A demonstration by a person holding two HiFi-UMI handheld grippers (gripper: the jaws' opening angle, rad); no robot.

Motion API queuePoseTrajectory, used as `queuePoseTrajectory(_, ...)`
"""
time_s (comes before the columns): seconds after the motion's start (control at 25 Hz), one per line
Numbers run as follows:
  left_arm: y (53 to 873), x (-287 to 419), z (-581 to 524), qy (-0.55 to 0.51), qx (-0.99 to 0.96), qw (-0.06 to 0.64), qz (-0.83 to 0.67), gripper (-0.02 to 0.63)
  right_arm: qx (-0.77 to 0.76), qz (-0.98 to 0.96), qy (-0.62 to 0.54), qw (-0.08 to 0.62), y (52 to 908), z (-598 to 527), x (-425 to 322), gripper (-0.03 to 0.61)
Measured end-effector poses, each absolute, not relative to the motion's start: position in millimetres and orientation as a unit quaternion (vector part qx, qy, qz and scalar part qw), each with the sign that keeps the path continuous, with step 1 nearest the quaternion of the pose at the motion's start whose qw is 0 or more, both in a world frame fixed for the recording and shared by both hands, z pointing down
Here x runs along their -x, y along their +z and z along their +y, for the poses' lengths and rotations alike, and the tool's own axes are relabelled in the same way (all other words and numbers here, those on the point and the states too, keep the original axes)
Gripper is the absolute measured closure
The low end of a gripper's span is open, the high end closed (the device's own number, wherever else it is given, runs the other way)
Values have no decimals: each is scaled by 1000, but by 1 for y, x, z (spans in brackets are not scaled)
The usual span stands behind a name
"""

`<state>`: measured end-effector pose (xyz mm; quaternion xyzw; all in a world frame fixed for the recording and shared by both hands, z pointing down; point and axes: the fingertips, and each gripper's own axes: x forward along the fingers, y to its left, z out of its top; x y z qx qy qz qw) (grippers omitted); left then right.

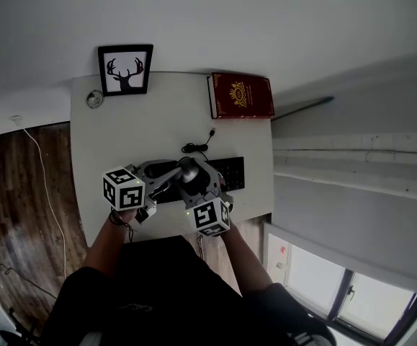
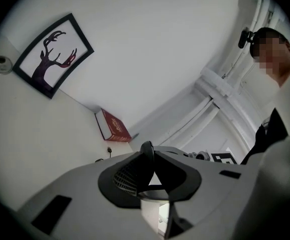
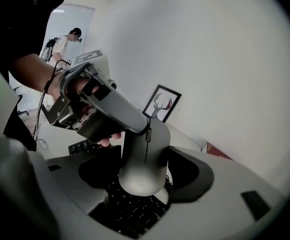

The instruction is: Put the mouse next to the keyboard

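A grey mouse (image 1: pixel 188 170) hangs in the air over the black keyboard (image 1: pixel 231 173) near the front of the white table (image 1: pixel 107 143). In the right gripper view the mouse (image 3: pixel 143 159) stands upright and fills the gap of my right gripper (image 3: pixel 143 170), which is shut on its lower end. My left gripper (image 3: pixel 143 130) comes in from the upper left and its jaws lie on the mouse's top end. In the left gripper view a thin dark edge of the mouse (image 2: pixel 147 156) sits where the pads of the left gripper (image 2: pixel 148 160) converge and look pressed on it.
A framed antler picture (image 1: pixel 125 69) and a small round object (image 1: pixel 94 99) stand at the table's back left. A red book (image 1: pixel 240 96) lies at the back right. A black cable (image 1: pixel 197 146) curls behind the keyboard. Wooden floor lies left of the table.
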<state>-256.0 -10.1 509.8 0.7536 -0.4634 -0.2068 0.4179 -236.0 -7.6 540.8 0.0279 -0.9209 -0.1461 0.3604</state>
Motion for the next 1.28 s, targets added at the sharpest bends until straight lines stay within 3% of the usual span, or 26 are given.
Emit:
queuePoseTrajectory(0.68,507,258,-10,-214,-751,420,-463,534,-97,-924,-65,365,550,-3,183,281)
queuePoseTrajectory(0.72,506,256,-11,-211,-753,421,-459,534,-103,-923,-57,366,551,-3,178,305)
queuePoseTrajectory(0.76,506,251,-13,-206,-758,421,-454,534,-113,-923,-50,364,551,-5,171,380)
queuePoseTrajectory(0.8,506,246,-15,-200,-762,421,-449,534,-124,-924,-40,360,550,-7,164,511)
queuePoseTrajectory(0.84,506,239,-17,-193,-767,422,-444,534,-132,-925,-28,355,549,-9,156,557)
queuePoseTrajectory(1.28,493,153,-51,-157,-779,401,-457,534,-129,-941,-7,312,549,-30,65,558)
